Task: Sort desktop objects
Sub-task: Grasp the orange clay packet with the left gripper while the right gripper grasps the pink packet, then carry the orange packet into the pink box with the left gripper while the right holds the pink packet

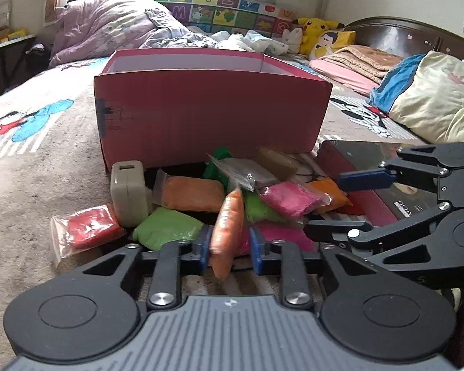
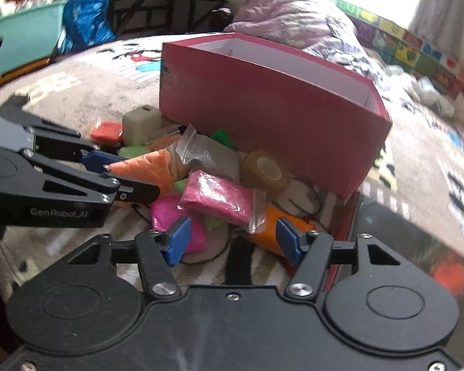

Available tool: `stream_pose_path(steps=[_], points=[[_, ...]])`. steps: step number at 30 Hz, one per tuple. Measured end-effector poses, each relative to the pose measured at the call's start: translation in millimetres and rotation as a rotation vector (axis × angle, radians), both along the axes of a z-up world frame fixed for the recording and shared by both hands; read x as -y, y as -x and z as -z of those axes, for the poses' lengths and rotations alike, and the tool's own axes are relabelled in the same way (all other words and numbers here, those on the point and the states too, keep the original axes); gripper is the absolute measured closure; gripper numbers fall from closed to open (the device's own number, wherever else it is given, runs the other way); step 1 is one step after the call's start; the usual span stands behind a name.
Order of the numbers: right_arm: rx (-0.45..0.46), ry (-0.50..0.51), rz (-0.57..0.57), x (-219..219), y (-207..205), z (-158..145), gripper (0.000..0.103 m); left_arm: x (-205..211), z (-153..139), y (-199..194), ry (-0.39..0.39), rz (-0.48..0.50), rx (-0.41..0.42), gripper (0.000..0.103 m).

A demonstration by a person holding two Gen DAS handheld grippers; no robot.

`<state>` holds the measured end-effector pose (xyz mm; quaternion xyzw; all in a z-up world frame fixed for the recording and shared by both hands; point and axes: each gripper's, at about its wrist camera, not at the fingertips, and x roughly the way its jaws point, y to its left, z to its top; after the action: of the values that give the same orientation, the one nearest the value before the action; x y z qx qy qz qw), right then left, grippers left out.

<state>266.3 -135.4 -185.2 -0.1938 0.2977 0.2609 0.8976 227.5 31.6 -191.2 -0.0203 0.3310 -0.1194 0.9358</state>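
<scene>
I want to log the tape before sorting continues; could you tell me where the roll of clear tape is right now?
In the right wrist view the roll of tape lies on the bedspread against the foot of the pink box, just right of the grey packet and behind the pink packet.

From my left wrist cam the box (image 1: 213, 108) sits on the bed (image 1: 31, 170), with the pile of clay bags (image 1: 263, 204) right in front of it. The charger block (image 1: 129, 196) stands at the pile's left end, a tape roll (image 2: 264, 170) rests against the box's front wall, and a book (image 1: 383, 185) lies to the right of the pile. Pillows (image 1: 433, 102) are behind that on the right.
</scene>
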Motion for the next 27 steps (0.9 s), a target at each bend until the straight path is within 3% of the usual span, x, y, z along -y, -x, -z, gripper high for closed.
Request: stream_pose_path(steps=[8, 15, 22, 25, 27], points=[[0.11, 0.156, -0.165, -17.2, 5.8, 1.5, 0.055, -0.9, 0.7, 2.3, 0.02, 0.014, 0.017, 0.091], [0.117, 0.208, -0.238, -24.6, 1.2, 4.3, 0.073, -3.0, -4.7, 6.5, 0.033, 0.017, 0.046, 0.091], [0.114, 0.208, -0.26, -25.0, 5.3, 0.3, 0.083, -8.0, -9.2, 9.3, 0.052, -0.005, 0.059, 0.091], [0.095, 0.162, -0.256, -21.5, 9.2, -8.0, 0.084, -12.6, -9.9, 9.7, 0.066, -0.023, 0.059, 0.091], [0.026, 0.079, -0.227, -14.4, 8.2, -16.3, 0.084, -16.1, -10.8, 9.9, 0.081, -0.037, 0.059, 0.091]])
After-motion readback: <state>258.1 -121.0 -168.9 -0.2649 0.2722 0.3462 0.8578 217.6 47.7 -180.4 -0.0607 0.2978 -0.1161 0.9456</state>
